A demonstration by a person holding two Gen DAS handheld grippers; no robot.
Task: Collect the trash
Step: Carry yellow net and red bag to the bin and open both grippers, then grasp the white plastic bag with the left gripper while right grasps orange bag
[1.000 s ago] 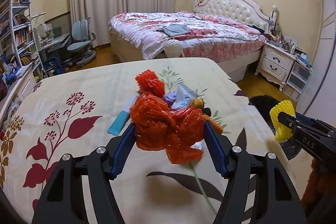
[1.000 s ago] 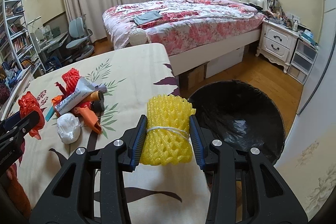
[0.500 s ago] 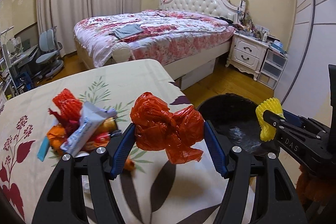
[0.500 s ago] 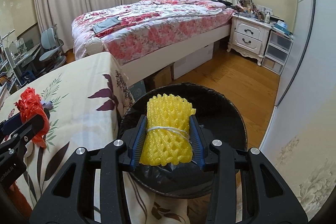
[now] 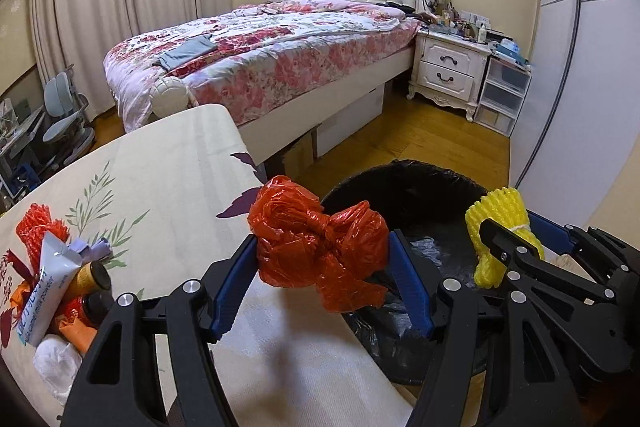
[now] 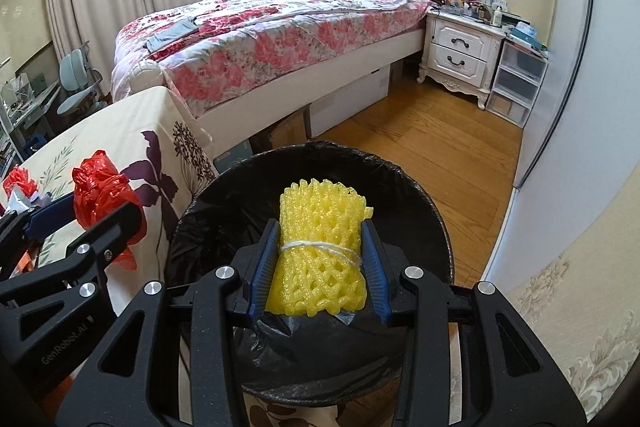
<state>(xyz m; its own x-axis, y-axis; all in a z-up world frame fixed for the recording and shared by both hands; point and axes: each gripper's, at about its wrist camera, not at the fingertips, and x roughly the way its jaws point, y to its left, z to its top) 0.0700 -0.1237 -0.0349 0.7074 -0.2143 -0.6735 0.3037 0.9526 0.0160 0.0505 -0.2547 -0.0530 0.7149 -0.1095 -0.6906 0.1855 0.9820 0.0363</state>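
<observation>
A black-lined trash bin (image 6: 408,211) stands beside the cloth-covered surface (image 5: 168,171). Left tongs (image 5: 322,259) clamp a crumpled red plastic bag (image 5: 316,247) seemingly at the bin's edge; right tongs (image 6: 320,267) grip a yellow foam net (image 6: 320,247) over the bin.

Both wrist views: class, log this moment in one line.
left tool: crumpled red plastic bag | right tool: yellow foam net | over black-lined bin

Both grippers are built of black plastic arms joined by silver screws. The fingers (image 5: 412,283) are lined with ribbed blue pads. "GenRobot.AI" is printed in grey on the left gripper (image 6: 60,223).
</observation>
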